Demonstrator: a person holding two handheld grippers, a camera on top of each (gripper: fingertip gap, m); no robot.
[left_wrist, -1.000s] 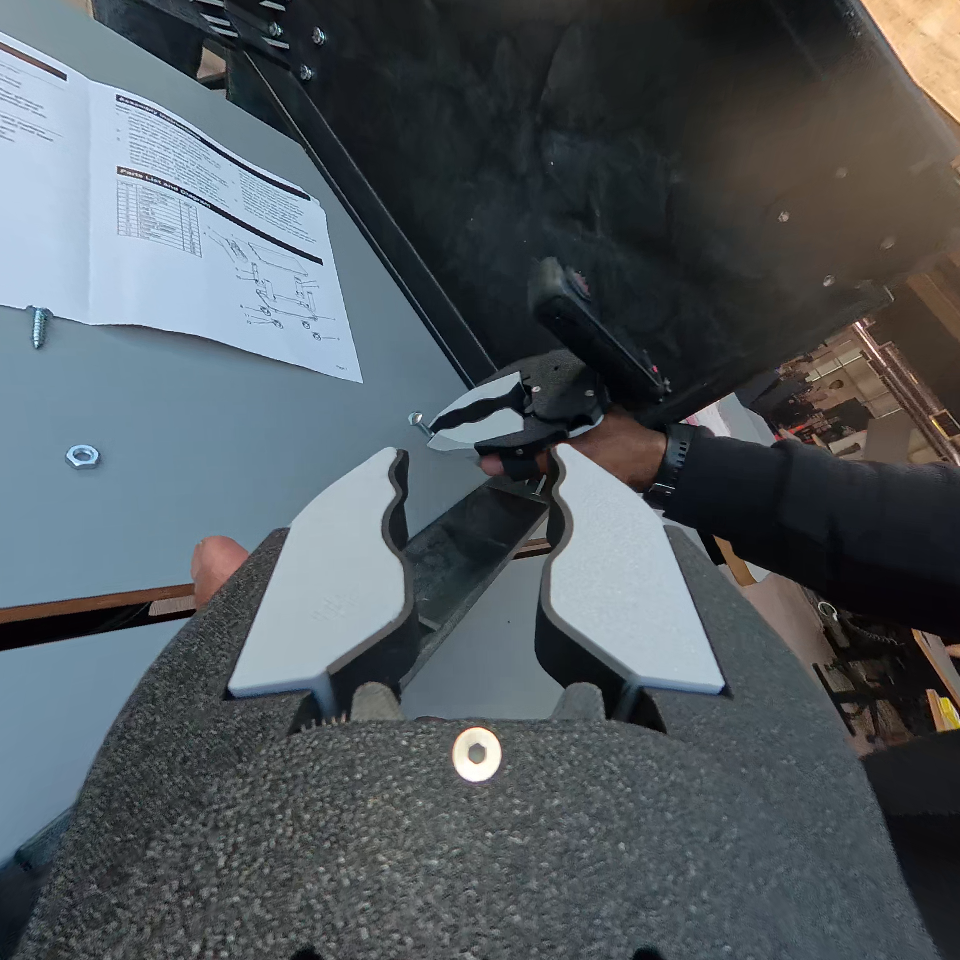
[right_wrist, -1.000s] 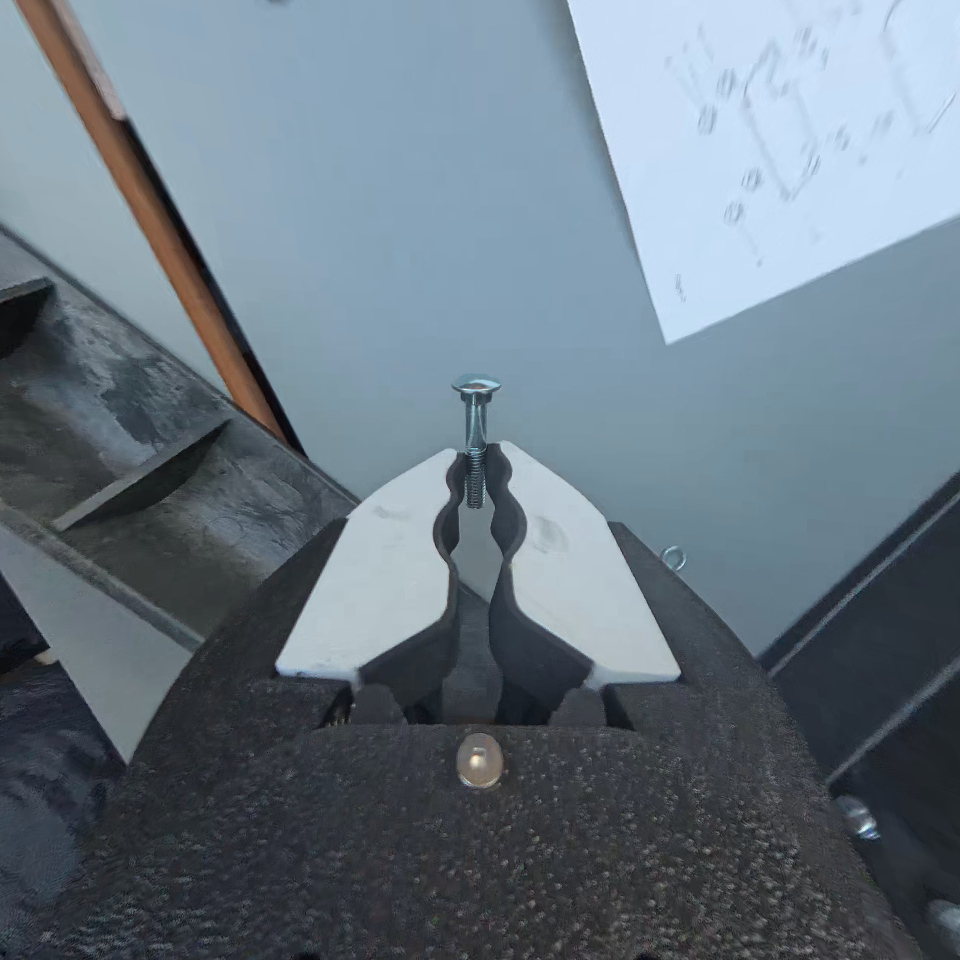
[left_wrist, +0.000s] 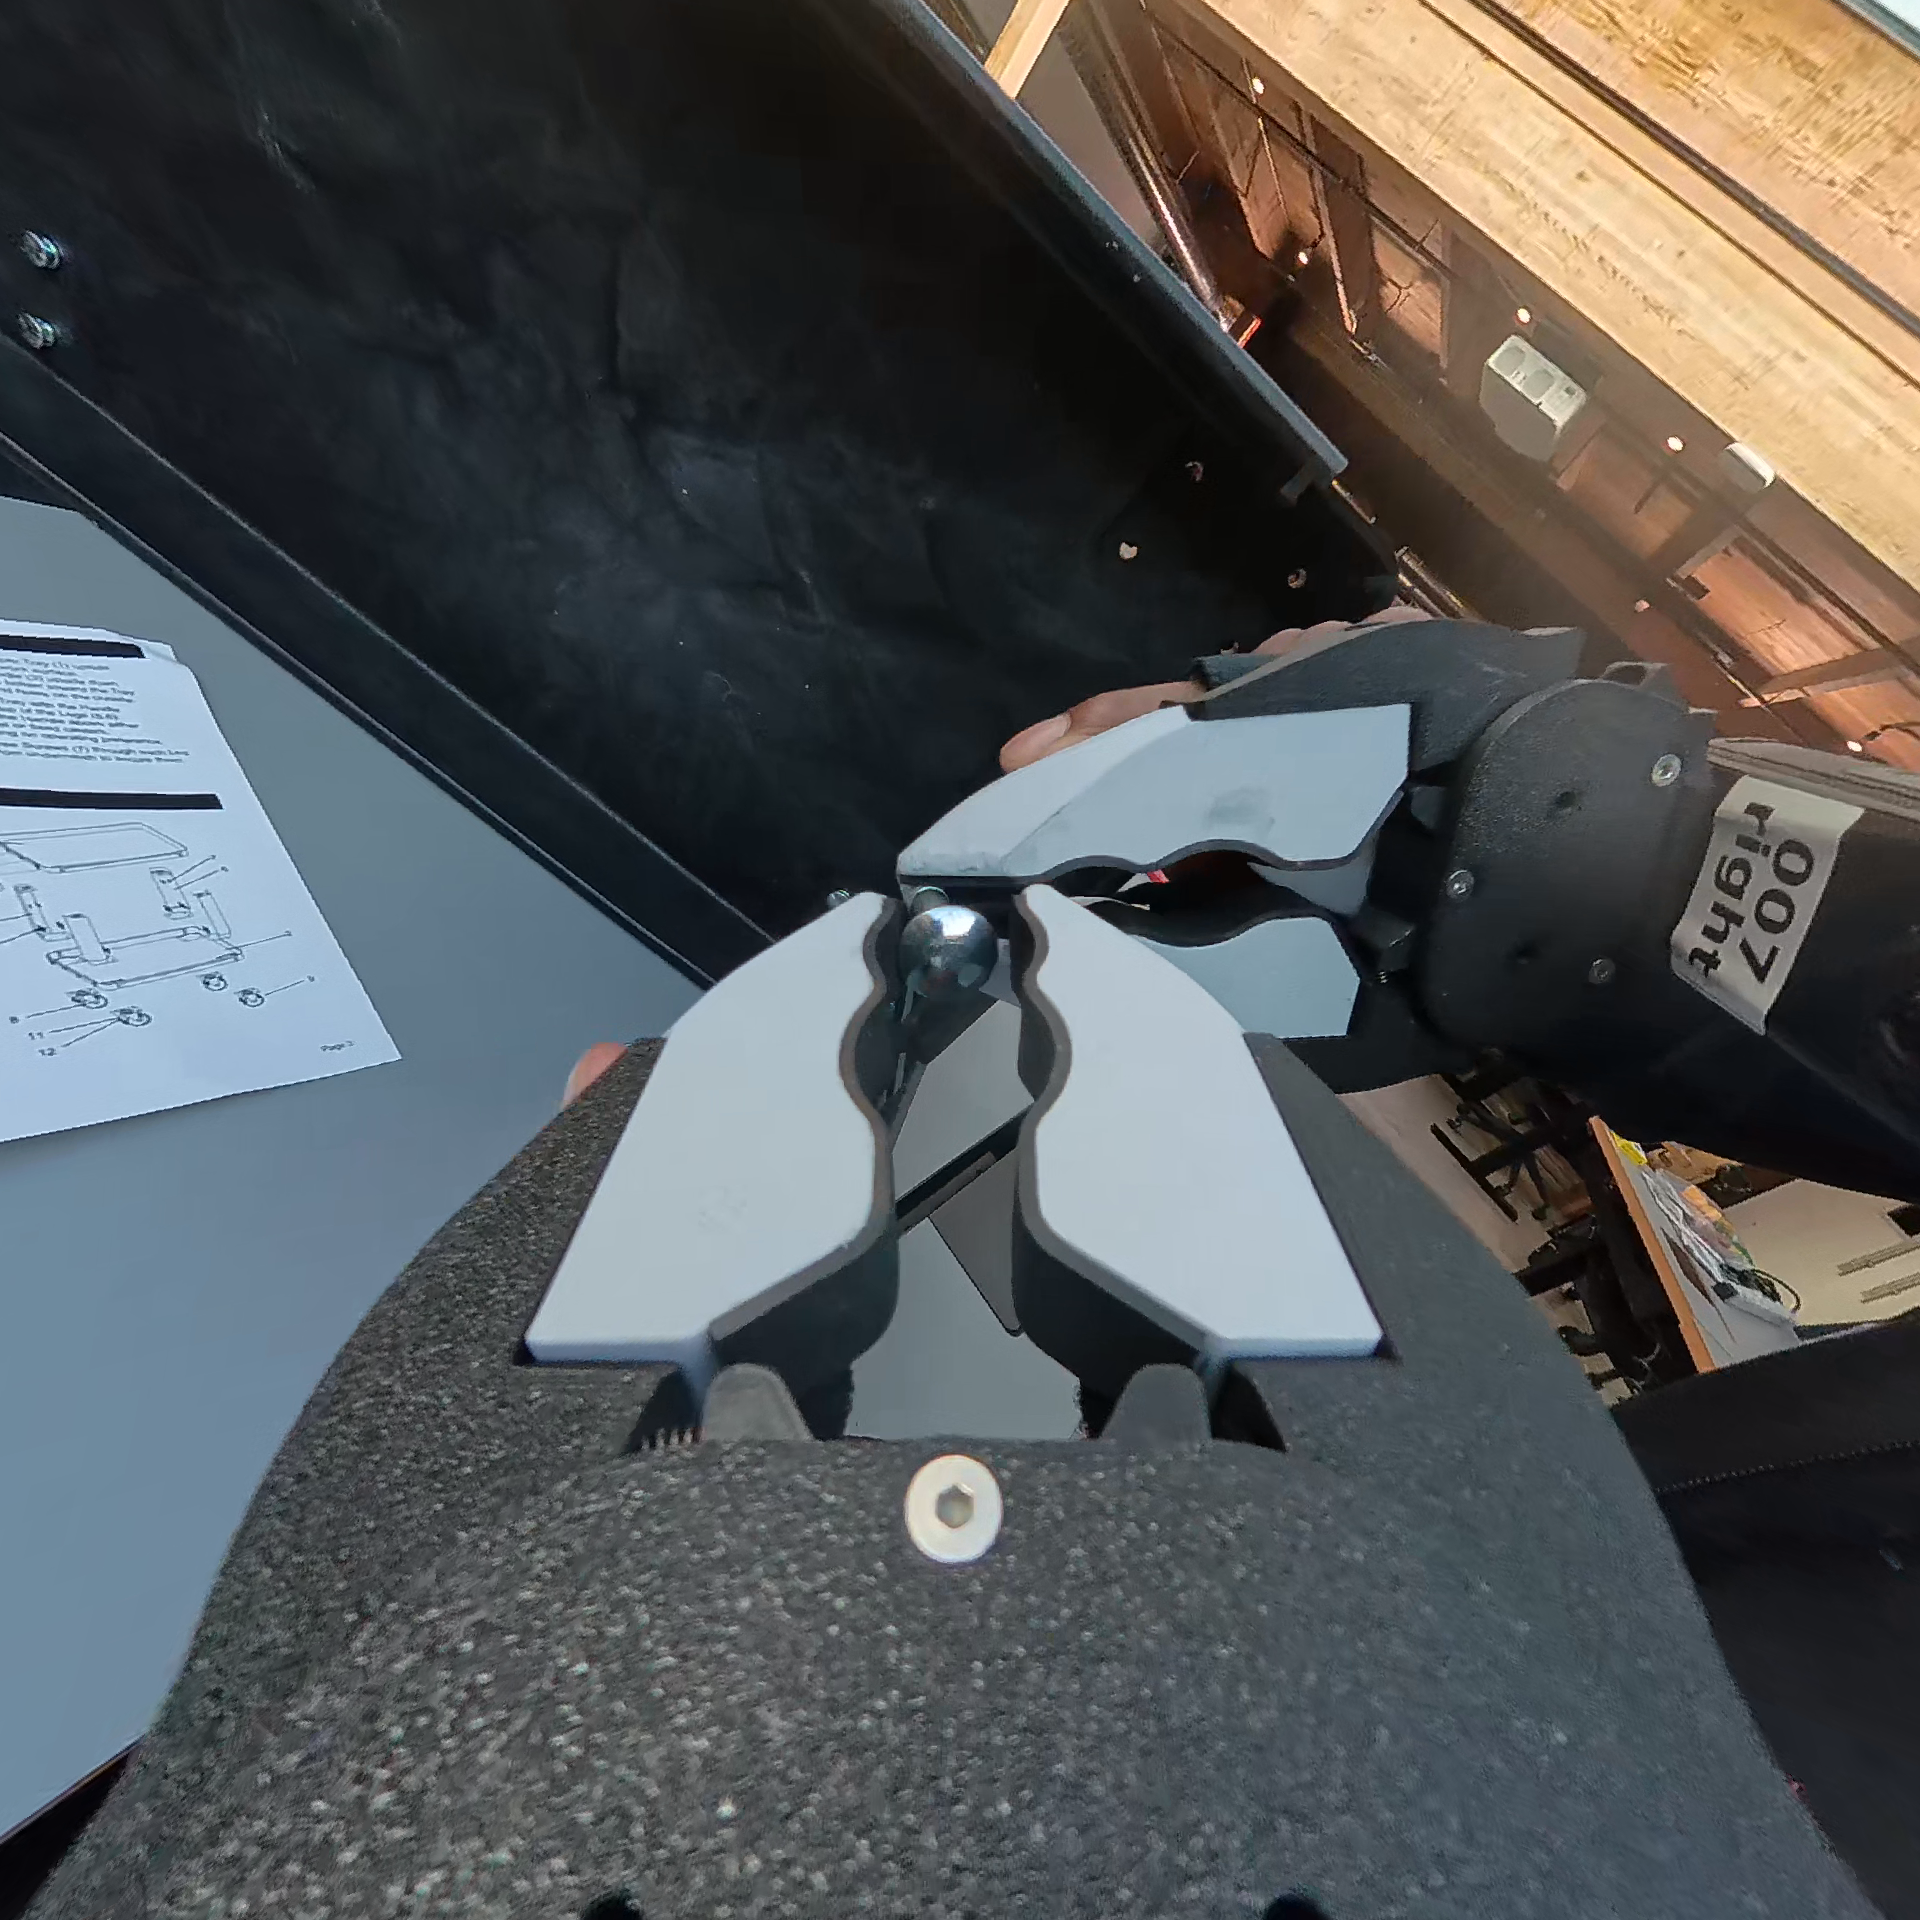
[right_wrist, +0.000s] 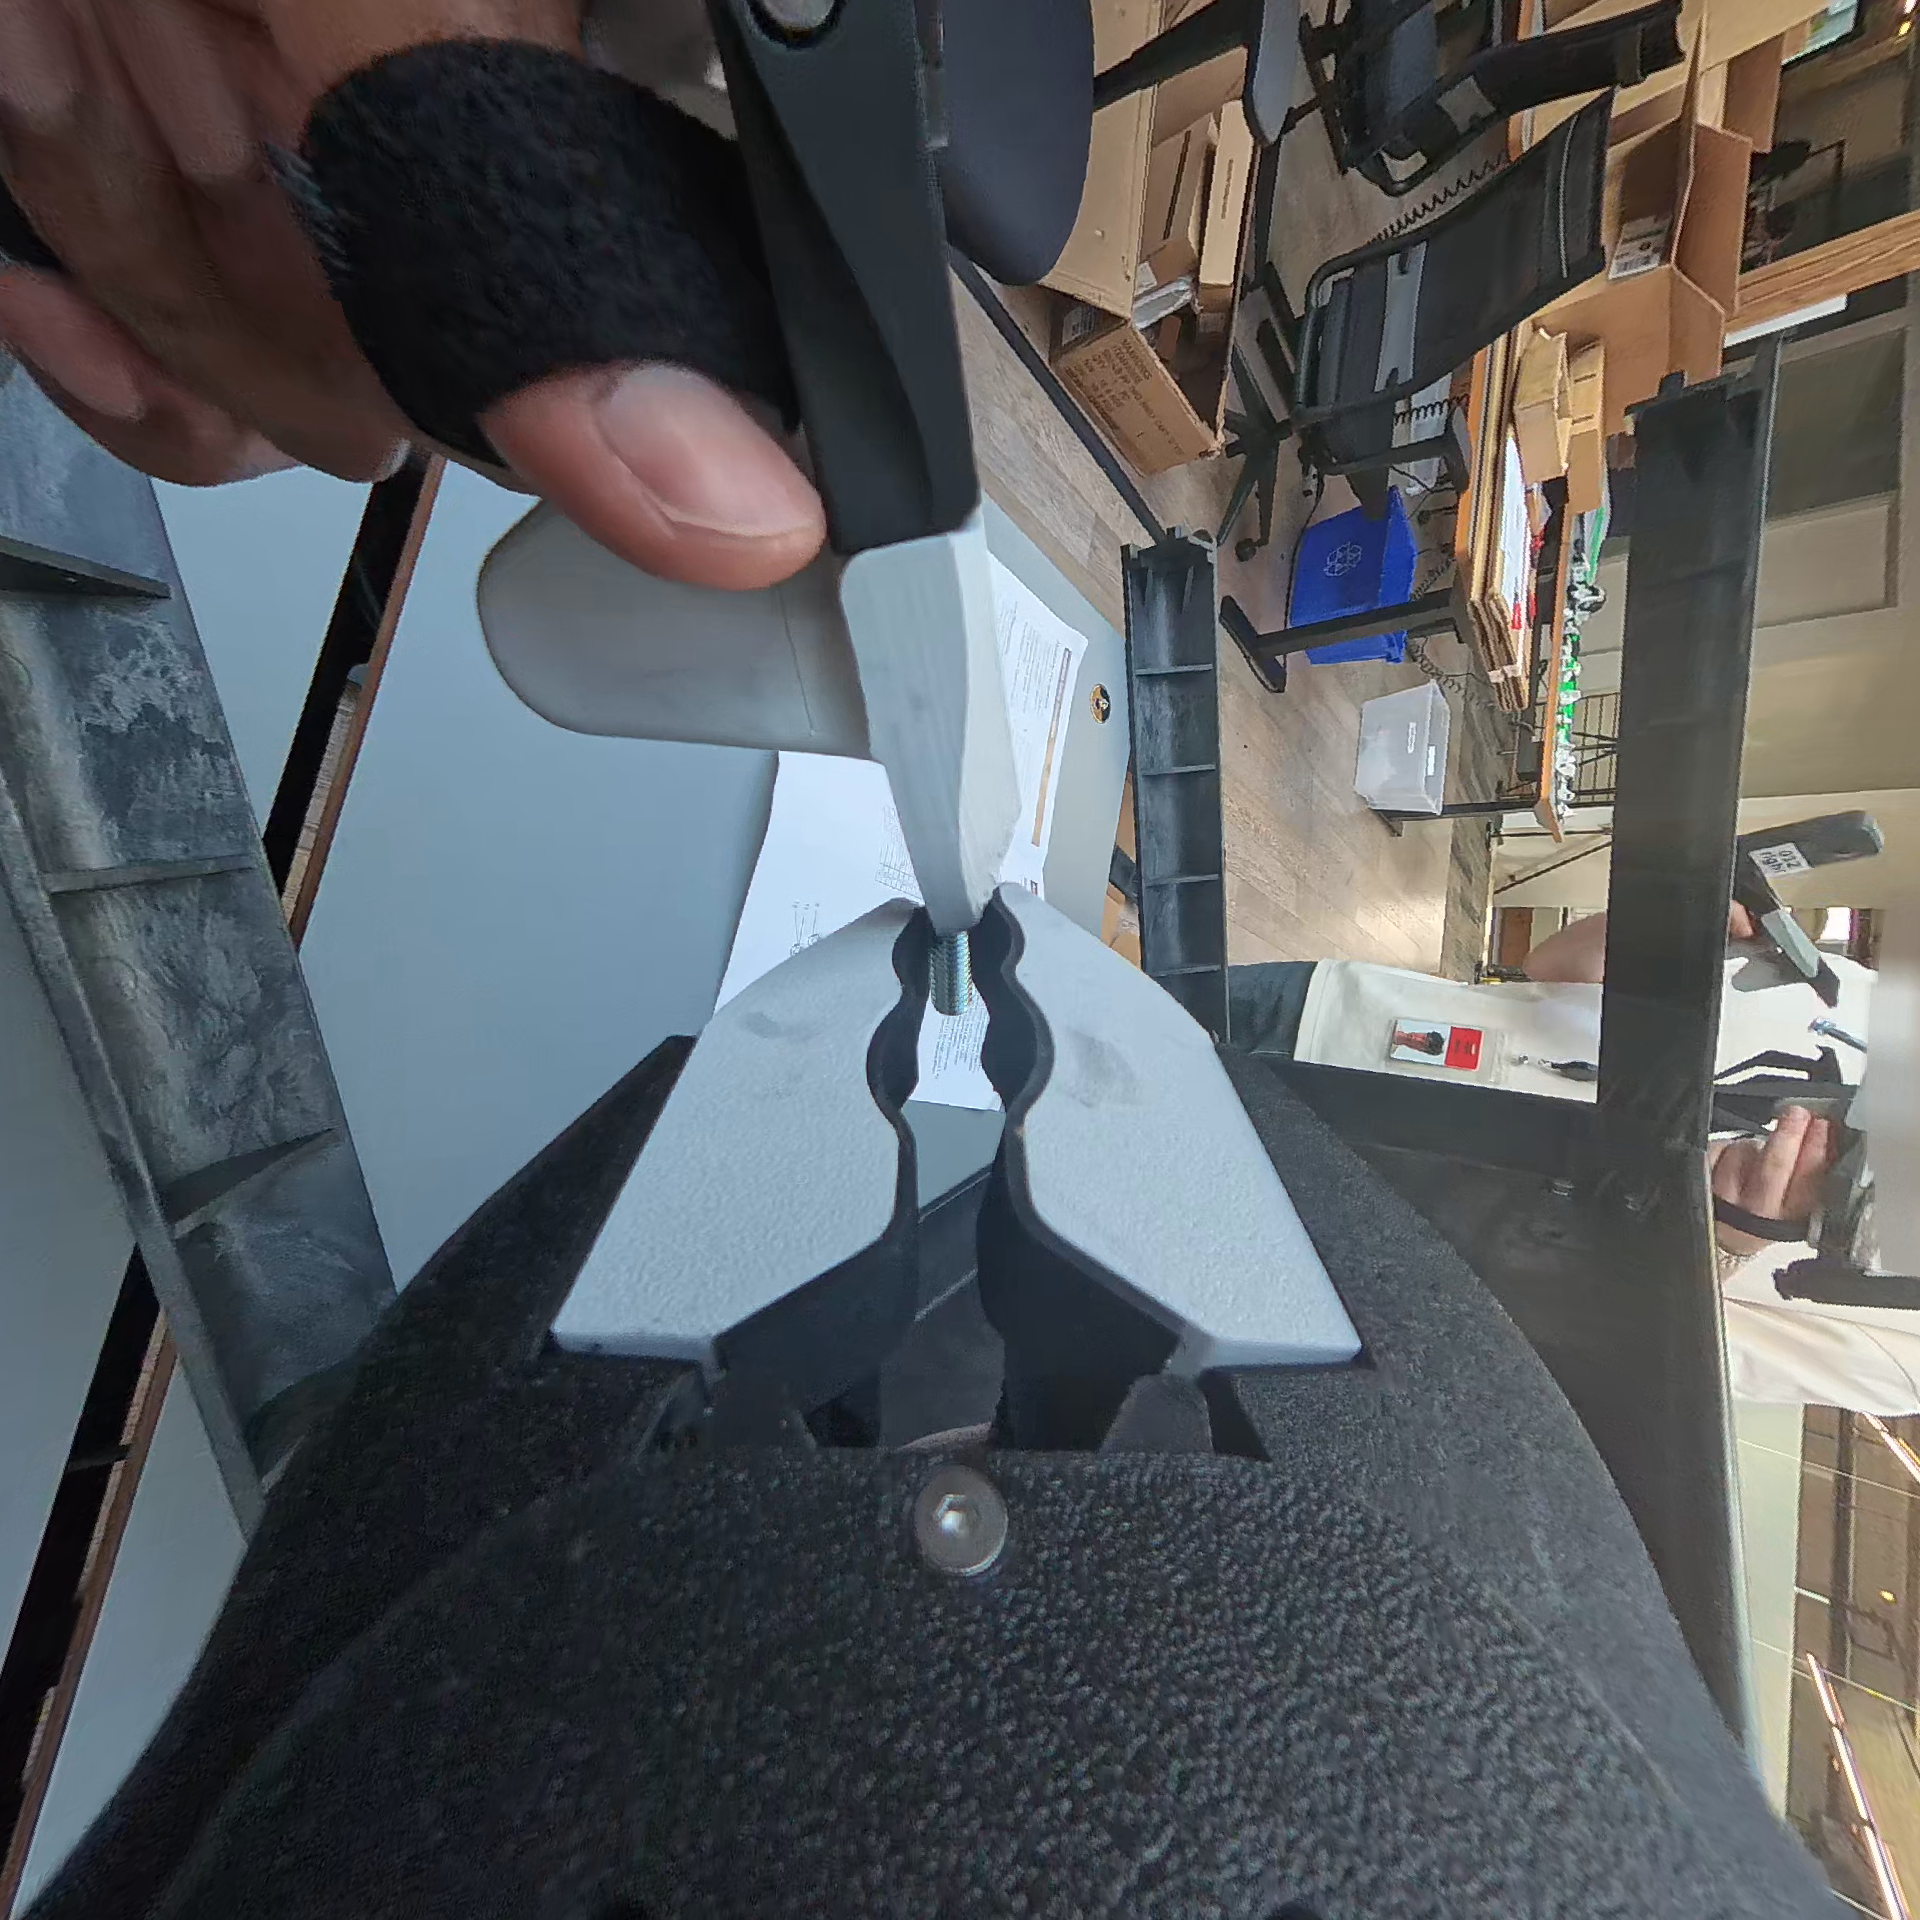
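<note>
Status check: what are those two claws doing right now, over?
Right gripper shut on bolt, threaded end. Left gripper flanks bolt head, grip unclear. Paper sheet lies apart on table.

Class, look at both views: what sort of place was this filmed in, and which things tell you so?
Probably a workshop or lab office: cardboard boxes, office chairs and a blue recycling bin on a wood floor.

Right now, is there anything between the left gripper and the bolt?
Nothing visible. The head of the bolt sits between the open fingertips of the left gripper; the right gripper is shut on its threaded end.
</note>
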